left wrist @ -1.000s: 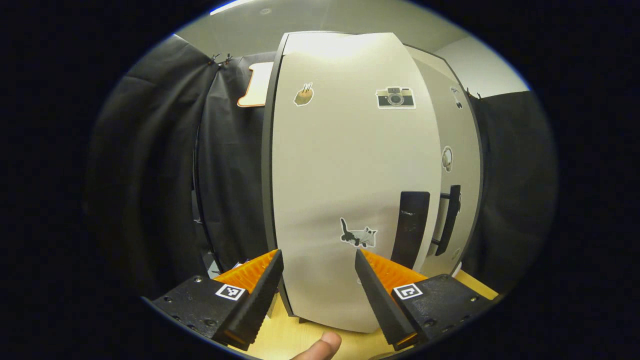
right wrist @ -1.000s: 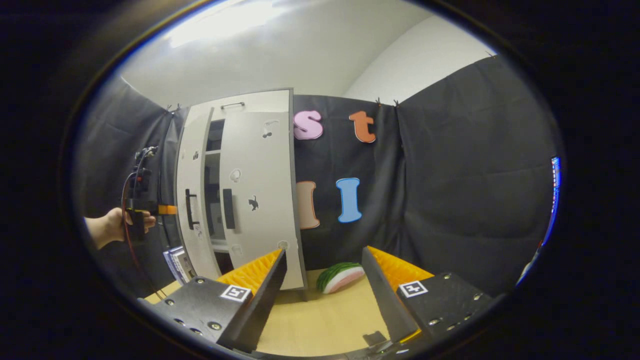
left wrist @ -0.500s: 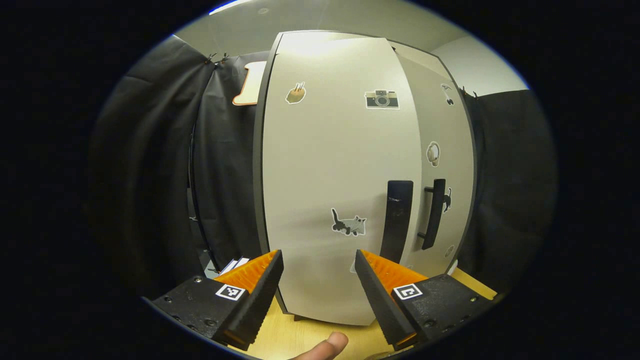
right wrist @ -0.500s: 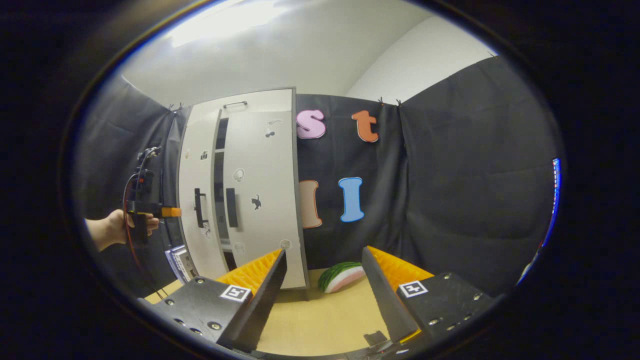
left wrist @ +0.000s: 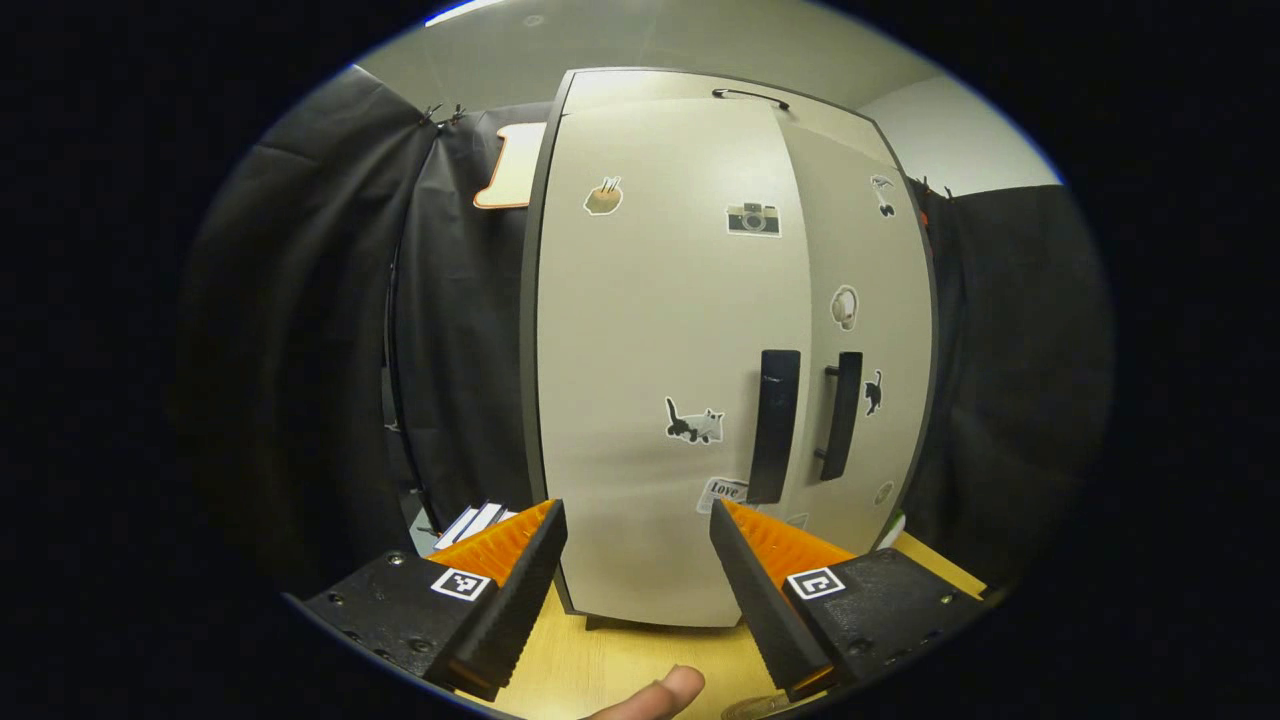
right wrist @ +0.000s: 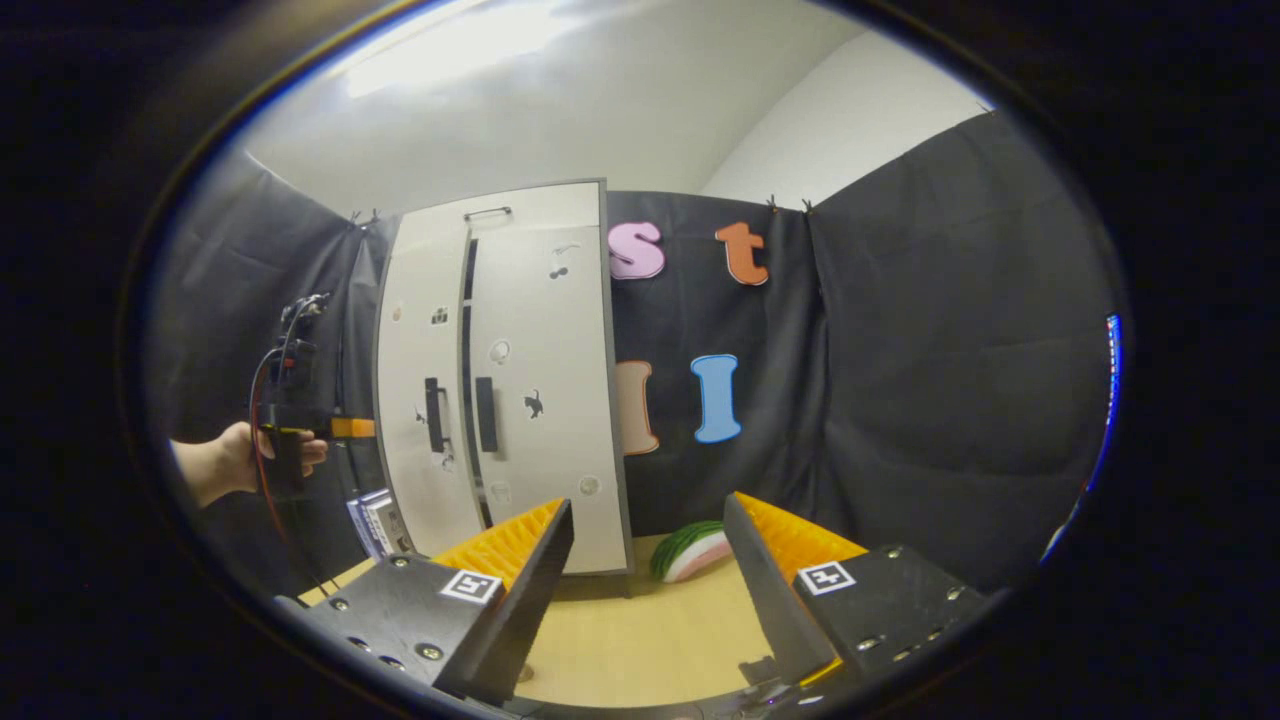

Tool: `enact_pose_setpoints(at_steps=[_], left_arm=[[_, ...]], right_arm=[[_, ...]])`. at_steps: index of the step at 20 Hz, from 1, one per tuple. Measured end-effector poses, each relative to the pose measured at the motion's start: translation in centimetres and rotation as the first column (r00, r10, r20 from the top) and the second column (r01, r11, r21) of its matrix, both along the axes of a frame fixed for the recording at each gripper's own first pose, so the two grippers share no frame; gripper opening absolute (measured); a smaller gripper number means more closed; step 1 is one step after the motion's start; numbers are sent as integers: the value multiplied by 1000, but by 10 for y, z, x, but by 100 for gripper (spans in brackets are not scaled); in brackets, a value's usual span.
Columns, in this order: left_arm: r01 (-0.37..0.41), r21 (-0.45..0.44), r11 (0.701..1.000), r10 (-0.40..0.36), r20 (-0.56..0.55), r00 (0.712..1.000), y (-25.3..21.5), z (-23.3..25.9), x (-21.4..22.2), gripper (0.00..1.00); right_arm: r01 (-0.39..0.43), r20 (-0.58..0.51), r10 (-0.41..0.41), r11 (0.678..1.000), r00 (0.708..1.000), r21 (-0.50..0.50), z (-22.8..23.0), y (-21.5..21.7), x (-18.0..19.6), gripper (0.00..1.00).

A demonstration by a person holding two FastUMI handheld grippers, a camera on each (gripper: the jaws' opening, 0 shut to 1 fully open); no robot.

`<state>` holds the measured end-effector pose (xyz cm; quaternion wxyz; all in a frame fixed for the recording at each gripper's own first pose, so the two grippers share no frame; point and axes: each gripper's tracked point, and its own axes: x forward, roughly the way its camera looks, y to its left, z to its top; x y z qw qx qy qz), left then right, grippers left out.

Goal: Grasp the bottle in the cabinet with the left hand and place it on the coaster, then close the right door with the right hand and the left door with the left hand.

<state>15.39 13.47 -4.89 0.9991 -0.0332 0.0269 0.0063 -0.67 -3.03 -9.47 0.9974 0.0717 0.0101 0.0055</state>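
Rebound of the left door (left wrist: 650, 360) could be caused if the left gripper (left wrist: 635, 580), spread wide and empty, is withdrawn early.

A light wooden worktop (right wrist: 640, 640) was seen, on which a tall white cabinet (right wrist: 540, 400) was stood. A watermelon slice (right wrist: 690, 552) was laid just beside the cabinet, and stacked books (right wrist: 375, 520) were set at its other side.
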Motion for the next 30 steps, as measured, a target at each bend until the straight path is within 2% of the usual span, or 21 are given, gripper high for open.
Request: enact_pose_setpoints(at_steps=[8, 14, 20, 23, 26, 28, 30], left_arm=[[6, 21, 1000, -6, -1, 1000, -6, -3, -40, 92], [15, -8, 1000, -15, -13, 1000, -12, -4, -75, 92], [-41, -9, 999, 42, 17, 999, -12, 13, -114, 92], [-29, -17, 999, 30, 36, 999, -19, 24, -136, 92], [-6, -10, 1000, 7, 46, 999, -27, 28, -154, 92], [47, -20, 999, -46, 59, 997, -43, 31, -161, 92], [43, -7, 999, -43, 65, 997, -45, 33, -172, 95]], right_arm=[[-43, -1, 43, 999, 999, 9, 2, 12, -19, 92], [-80, 16, 79, 997, 997, 15, 13, 24, -30, 92], [-112, 14, 111, 994, 994, 9, 23, 46, -25, 92], [-120, 4, 120, 993, 993, 11, 24, 53, -20, 92], [-95, -11, 95, 995, 995, 26, 26, 50, -13, 92], [-70, -23, 72, 996, 997, 46, 27, 46, -10, 92], [-67, -32, 70, 994, 997, 87, 27, 45, -9, 92]])
